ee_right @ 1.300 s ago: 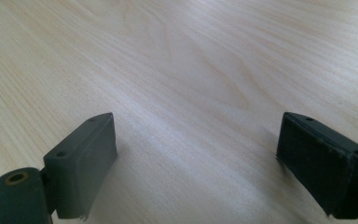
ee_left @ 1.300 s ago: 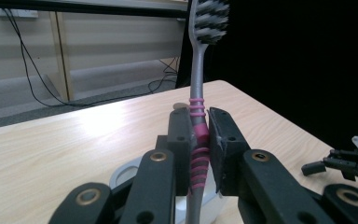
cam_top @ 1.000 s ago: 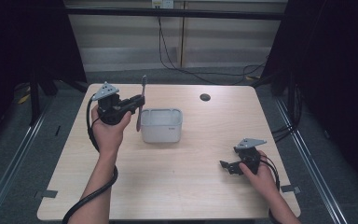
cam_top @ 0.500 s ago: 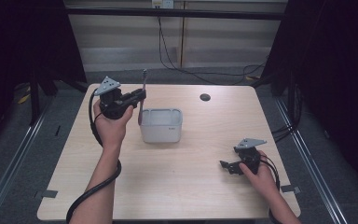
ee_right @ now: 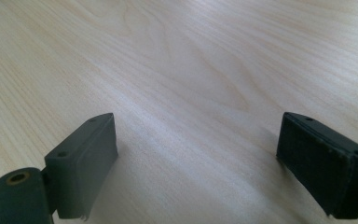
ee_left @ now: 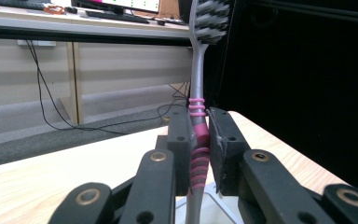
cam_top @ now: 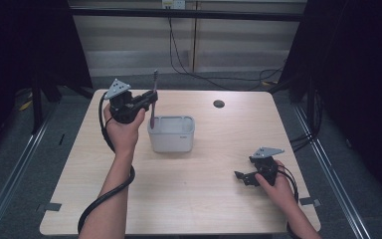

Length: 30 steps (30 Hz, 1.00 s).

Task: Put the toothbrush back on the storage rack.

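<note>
Lower right of high view: right tongs (cam_top: 242, 178) rested on bench (cam_top: 204, 199), jaws spread wide, nothing between.

Centre: grey tub (cam_top: 172, 134).

Upper left: left tongs (cam_top: 150, 98) clenched on toothbrush (cam_top: 153, 99), held upright, bristles up, lower end just above tub's left rim.

Judged step: brush to be lowered straight into tub, grip kept firm until handle is inside.

Small mark on tub front, too small to read.
</note>
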Tool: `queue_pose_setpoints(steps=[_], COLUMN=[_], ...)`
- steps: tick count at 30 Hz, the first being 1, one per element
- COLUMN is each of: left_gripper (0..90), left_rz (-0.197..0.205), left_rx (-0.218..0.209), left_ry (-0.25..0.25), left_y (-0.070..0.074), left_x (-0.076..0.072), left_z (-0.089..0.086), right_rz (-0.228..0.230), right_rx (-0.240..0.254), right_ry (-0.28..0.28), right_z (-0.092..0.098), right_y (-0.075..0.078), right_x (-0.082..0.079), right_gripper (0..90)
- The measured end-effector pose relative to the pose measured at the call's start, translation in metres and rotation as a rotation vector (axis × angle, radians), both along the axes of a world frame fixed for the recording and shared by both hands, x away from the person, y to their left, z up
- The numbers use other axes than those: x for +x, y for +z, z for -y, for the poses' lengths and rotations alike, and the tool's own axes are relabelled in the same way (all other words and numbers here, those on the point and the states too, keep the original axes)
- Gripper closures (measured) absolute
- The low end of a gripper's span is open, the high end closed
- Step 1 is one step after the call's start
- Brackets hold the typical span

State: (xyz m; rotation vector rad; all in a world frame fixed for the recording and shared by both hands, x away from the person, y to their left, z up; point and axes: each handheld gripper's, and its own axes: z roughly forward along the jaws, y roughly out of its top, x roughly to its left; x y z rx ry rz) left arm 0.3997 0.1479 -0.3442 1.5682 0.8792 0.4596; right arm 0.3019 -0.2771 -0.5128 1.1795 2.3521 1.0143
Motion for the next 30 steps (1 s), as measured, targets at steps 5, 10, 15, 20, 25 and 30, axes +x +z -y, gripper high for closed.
queue_pose_setpoints(steps=[5,10,15,20,25,30], left_gripper=[79.8,79.7,79.7,79.6,79.6,79.5], left_rz=[0.009,0.007,0.007,-0.001,-0.003,0.001], left_rx=[0.003,-0.004,-0.005,-0.006,-0.008,0.004], left_ry=[0.02,0.033,0.037,0.037,0.039,0.041], left_y=[-0.006,-0.014,-0.02,-0.026,-0.032,-0.035], left_x=[0.002,0.004,0.006,0.006,0.007,0.008], left_z=[0.0,-0.001,-0.001,0.0,0.0,0.002], right_rz=[0.0,0.0,-0.001,-0.001,-0.001,0.0], right_rx=[0.0,0.001,0.002,0.002,0.002,0.001], right_ry=[0.001,0.002,0.003,0.002,0.003,0.003], right_z=[0.0,0.0,0.0,0.0,0.0,0.0], right_y=[0.0,0.0,0.0,0.0,0.0,0.0], right_x=[0.0,0.0,0.0,0.0,0.0,0.0], right_gripper=[11.5,11.5,11.5,11.5,11.5,11.5])
